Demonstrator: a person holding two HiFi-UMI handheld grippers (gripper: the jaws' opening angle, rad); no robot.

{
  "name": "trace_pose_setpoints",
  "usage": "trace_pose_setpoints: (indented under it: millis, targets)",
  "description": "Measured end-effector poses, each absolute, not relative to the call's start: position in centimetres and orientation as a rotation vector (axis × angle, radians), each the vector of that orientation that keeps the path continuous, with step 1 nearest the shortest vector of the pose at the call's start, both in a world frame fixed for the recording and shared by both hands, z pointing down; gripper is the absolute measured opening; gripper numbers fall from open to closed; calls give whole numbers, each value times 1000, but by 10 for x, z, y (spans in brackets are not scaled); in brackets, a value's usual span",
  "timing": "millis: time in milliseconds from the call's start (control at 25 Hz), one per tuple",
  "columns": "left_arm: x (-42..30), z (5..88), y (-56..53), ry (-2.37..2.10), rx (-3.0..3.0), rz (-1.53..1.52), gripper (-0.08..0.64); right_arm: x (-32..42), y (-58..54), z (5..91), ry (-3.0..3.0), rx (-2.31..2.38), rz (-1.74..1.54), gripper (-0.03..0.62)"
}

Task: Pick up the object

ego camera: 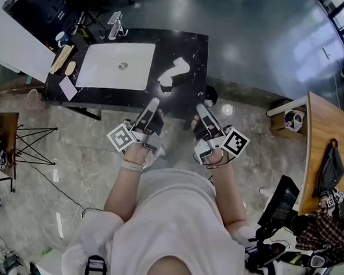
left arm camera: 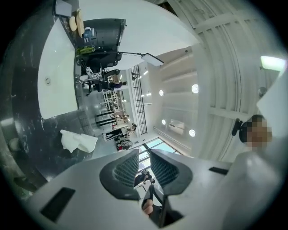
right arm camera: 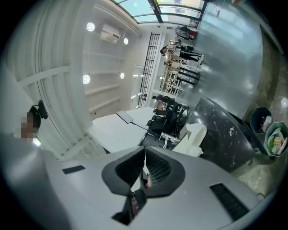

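A white, crumpled-looking object (ego camera: 173, 72) lies on the black counter (ego camera: 192, 48), to the right of the white sink basin. The left gripper view shows the object (left arm camera: 78, 140) at lower left, and the right gripper view shows the object (right arm camera: 194, 137) just right of the jaws. Both grippers hover at the counter's near edge, short of the object. My left gripper (ego camera: 154, 102) is below and a little left of it; its jaws (left arm camera: 144, 155) stand a narrow gap apart with nothing between. My right gripper (ego camera: 200, 108) is lower right of it, with its pads (right arm camera: 145, 152) together and empty.
The white sink (ego camera: 115, 65) with a chrome faucet (ego camera: 115, 25) fills the counter's left half, with small toiletries (ego camera: 62, 58) at its left end. A dark small item (ego camera: 210, 95) sits at the counter's right corner. A wooden table (ego camera: 326, 137) and a bin (ego camera: 293, 119) stand at right.
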State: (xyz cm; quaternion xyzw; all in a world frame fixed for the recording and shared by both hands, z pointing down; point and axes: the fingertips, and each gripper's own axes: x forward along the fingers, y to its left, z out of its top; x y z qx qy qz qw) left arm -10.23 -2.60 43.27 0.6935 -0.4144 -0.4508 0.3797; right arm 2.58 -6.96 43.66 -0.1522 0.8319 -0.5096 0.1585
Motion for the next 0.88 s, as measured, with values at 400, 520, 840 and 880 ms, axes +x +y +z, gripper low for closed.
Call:
trace_pose_setpoints:
  millis: [400,520,840,880]
  targets:
    - [-156,444,-79,-989,1772,-1077,71,-26,-112,437,2345,-542,-1424,21]
    - [-171,448,-92,-983,1782,-1054,83,-41,-122,438,2345,-568,-1419,21]
    - [-191,477,-109,-1018,1771,-950,109,-63,-130,438,2361,-617,-1400,21]
    - [-193,481,-113,-1021,1770,-936,114,-65,-132,438,2363,-623,-1400,21]
